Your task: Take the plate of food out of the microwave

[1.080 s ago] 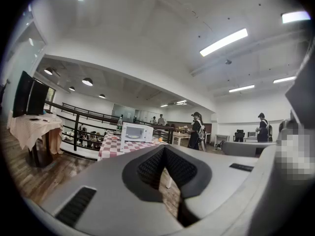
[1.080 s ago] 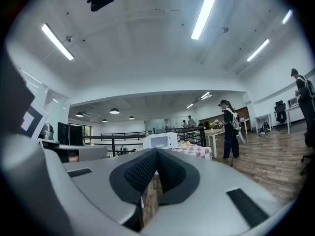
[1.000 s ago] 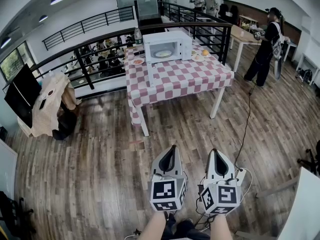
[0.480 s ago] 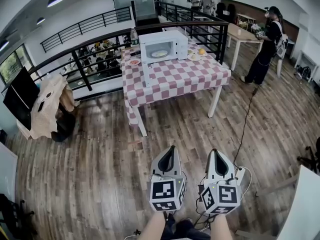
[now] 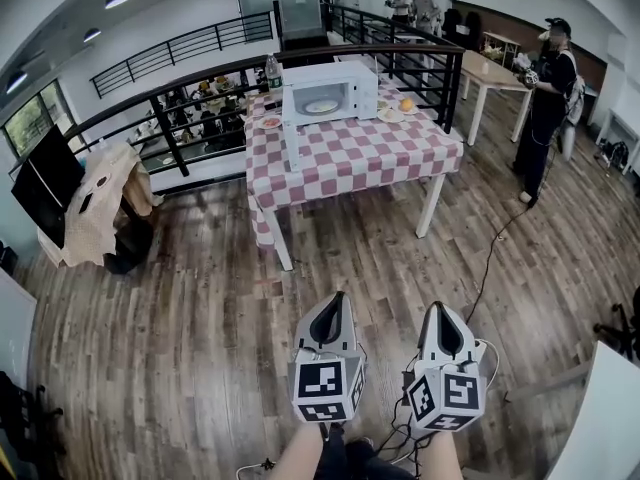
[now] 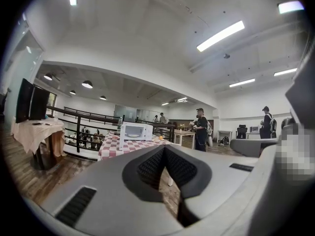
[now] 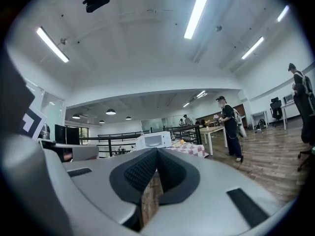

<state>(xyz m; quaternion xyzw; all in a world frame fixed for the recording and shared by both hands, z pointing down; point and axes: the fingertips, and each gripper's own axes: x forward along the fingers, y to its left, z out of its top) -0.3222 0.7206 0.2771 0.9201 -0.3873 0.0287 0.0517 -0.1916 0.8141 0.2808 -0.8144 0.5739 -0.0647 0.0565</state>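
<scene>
This looks like an open-plan office mezzanine: wood-plank floor, and a black railing running across the upper frame with a lower level beyond it. Strip lights overhead, an office chair at far right, and up top a checkered tabletop carrying a microwave.

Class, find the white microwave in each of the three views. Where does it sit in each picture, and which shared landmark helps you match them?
Head view: the microwave is at top centre, far across the floor.
Left gripper view: the microwave is small, left of centre.
Right gripper view: the microwave is small, near the centre.
Shared landmark: the red-and-white checked table it stands on, also seen in the left gripper view and the right gripper view.
</scene>
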